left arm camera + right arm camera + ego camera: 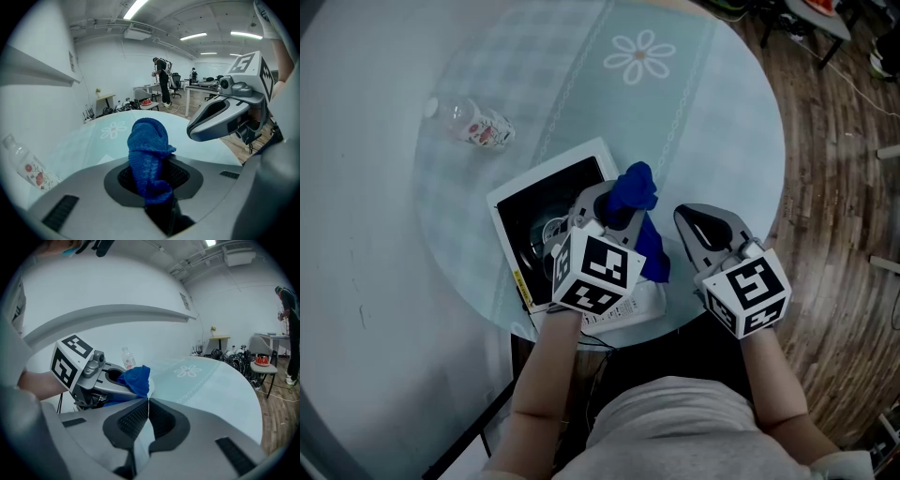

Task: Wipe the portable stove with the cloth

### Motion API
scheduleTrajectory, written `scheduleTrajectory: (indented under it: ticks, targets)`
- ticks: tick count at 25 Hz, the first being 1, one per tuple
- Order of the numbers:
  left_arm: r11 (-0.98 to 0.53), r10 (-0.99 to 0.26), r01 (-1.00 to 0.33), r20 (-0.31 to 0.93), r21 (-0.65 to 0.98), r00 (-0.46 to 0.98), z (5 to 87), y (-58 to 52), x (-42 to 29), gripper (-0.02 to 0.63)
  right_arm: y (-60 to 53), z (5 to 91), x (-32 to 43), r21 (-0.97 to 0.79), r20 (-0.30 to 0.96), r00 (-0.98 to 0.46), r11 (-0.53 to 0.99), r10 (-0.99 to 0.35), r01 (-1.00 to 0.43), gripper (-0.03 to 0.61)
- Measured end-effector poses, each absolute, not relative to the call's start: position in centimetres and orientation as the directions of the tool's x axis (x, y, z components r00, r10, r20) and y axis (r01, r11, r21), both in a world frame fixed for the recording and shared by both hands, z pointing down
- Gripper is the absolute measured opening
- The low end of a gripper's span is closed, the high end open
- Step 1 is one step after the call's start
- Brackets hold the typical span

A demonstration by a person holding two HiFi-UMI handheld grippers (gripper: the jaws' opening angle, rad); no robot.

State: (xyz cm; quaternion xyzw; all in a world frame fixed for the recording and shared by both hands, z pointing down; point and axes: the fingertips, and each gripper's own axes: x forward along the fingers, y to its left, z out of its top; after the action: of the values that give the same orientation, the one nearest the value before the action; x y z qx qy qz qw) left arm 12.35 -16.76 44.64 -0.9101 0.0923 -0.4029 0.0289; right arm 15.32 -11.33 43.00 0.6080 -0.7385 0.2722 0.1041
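A white portable stove with a black top lies near the round table's front edge. My left gripper hovers over its right side, shut on a blue cloth that bunches up past the jaws and hangs down toward the stove's right edge. In the left gripper view the blue cloth stands pinched between the jaws. My right gripper is to the right of the stove, above the table edge, shut with nothing in it. The right gripper view shows the left gripper and the cloth.
A clear plastic bottle with a floral label lies on its side behind the stove. The pale blue tablecloth has a flower print. Wooden floor lies to the right. People and desks stand far off in the room.
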Motion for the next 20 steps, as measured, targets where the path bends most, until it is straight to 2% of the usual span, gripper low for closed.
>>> scheduleTrajectory:
  ticks: [11,20]
  targets:
    - [-0.973,-0.214,-0.208,0.712,-0.097,0.669,44.5,-18.2,12.3,0.107,-11.7,43.2,15.6,-0.268,0.494,-0.237,0.114,-0.836,-0.957,0.023]
    - [-0.955,-0.295,-0.169,0.731,-0.243,0.615,44.3,-18.9,12.5,0.107,-12.2,43.4,15.7,-0.262,0.505,-0.245,0.123,-0.828,-0.957,0.023]
